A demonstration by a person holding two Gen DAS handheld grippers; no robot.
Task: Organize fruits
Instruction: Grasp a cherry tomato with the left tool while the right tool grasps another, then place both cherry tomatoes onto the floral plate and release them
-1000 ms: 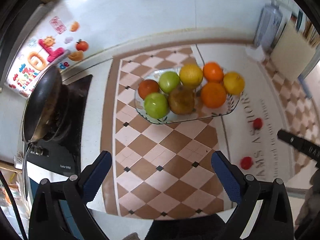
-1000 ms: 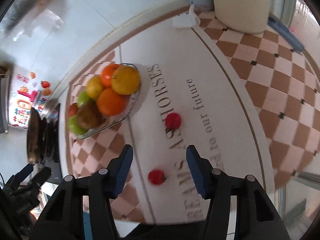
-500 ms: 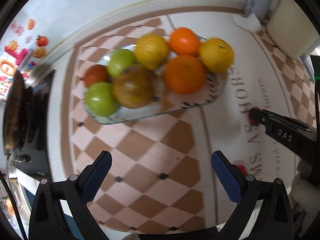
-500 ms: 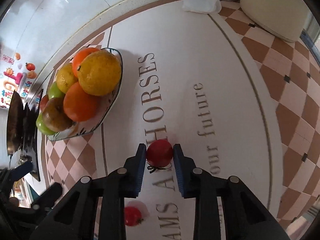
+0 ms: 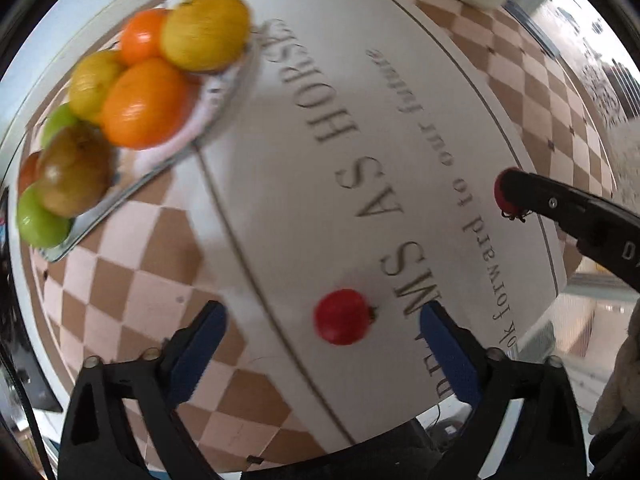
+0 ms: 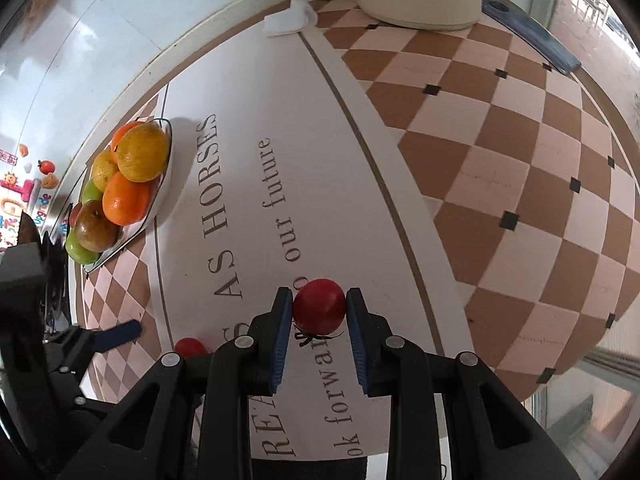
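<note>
Checkered surface [image 6: 520, 152] w/ printed white panel. Glass fruit tray [image 6: 166, 184] far left, piled w/ oranges, apples. Right hand-held gripper [image 6: 320, 312] clamped on red tomato [image 6: 320, 304]. Left hand-held gripper [image 5: 320, 320] wide but closing, straddling 2nd tomato [image 5: 342, 316], pads not touching.

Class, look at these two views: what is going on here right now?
A person is tidying fruit with two handheld grippers. The right gripper is shut on a small red fruit. The left gripper hangs over a second red fruit on the mat, its jaws just closing but not touching it. The tray is already piled with fruit.
</note>
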